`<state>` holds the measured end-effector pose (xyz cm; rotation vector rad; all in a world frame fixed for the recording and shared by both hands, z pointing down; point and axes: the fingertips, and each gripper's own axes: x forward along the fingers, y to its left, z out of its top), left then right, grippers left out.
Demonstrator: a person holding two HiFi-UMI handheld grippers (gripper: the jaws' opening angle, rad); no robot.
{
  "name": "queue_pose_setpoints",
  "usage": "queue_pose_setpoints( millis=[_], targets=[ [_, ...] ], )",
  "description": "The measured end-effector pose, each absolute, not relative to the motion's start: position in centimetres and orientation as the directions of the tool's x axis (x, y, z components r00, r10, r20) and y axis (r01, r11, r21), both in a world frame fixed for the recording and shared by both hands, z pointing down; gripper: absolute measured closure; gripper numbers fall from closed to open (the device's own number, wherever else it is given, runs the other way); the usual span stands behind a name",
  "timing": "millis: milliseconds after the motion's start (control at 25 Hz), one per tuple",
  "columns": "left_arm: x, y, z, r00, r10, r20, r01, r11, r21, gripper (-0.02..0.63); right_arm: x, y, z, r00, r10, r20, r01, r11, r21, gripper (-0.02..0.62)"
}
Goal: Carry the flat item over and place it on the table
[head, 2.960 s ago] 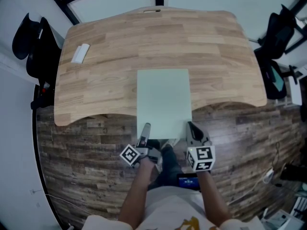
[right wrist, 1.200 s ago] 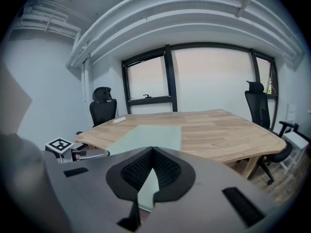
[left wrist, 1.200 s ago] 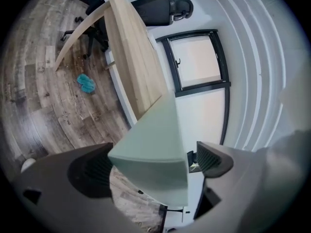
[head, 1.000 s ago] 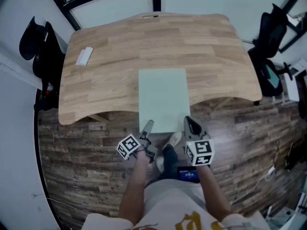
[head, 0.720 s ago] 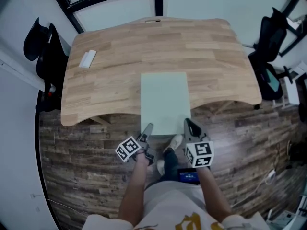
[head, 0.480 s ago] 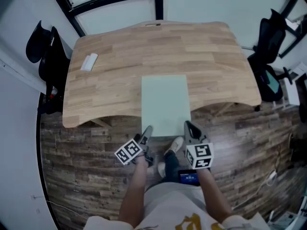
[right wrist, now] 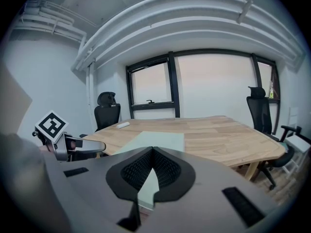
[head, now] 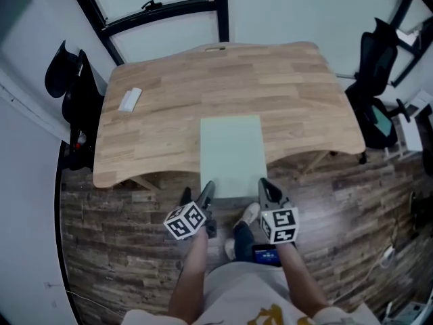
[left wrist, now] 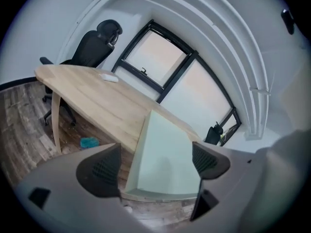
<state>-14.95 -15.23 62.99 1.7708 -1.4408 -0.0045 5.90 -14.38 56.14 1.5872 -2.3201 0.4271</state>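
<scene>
No words, numbers or brand names can be read anywhere. The only printed marks are black-and-white square patterns [head: 185, 221] on the left hand-held gripper [head: 197, 192] and the right hand-held gripper [head: 265, 185], with no letters in them.

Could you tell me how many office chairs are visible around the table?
2: one chair off the table's left end, a second chair off its right end; more could be out of frame.
</scene>
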Motion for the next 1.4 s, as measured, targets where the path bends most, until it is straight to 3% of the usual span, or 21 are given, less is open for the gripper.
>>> queue_pose_setpoints(
  millis=[160,280,480,560,1040,1400],
  targets=[
    [-14.2,-15.4,61.1,0.344,-0.828,0.444,-0.843,-0.064,0.533,0.197,6.0,-13.9,55.5,-0.35,-0.848,0.398,-0.933,0.353,-0.07,0.597],
    [-13.8,-15.4,59.5,0.333,-0.85,0.409,-0.867,-0.105,0.487,0.342,6.2,-13.5,55.4,-0.345,-0.854,0.389,-0.935,0.347,-0.069,0.597],
    [-12.7,-15.4,57.4,0.34,-0.867,0.364,-0.878,-0.154,0.454,0.439,6.7,-13.1,54.6,-0.338,-0.87,0.359,-0.939,0.338,-0.064,0.597],
    [-12.3,-15.3,56.5,0.342,-0.877,0.338,-0.88,-0.172,0.442,0.606,6.9,-12.8,54.3,-0.331,-0.871,0.362,-0.941,0.331,-0.066,0.597],
    [-8.9,-14.7,52.6,0.417,-0.86,0.295,-0.898,-0.339,0.282,0.606,8.2,-11.8,52.9,-0.296,-0.901,0.316,-0.952,0.304,-0.026,0.597],
    [-8.0,-14.5,50.3,0.426,-0.869,0.25,-0.9,-0.378,0.22,0.606,8.6,-10.9,50.8,-0.273,-0.92,0.281,-0.959,0.283,-0.007,0.598]
  ],
)
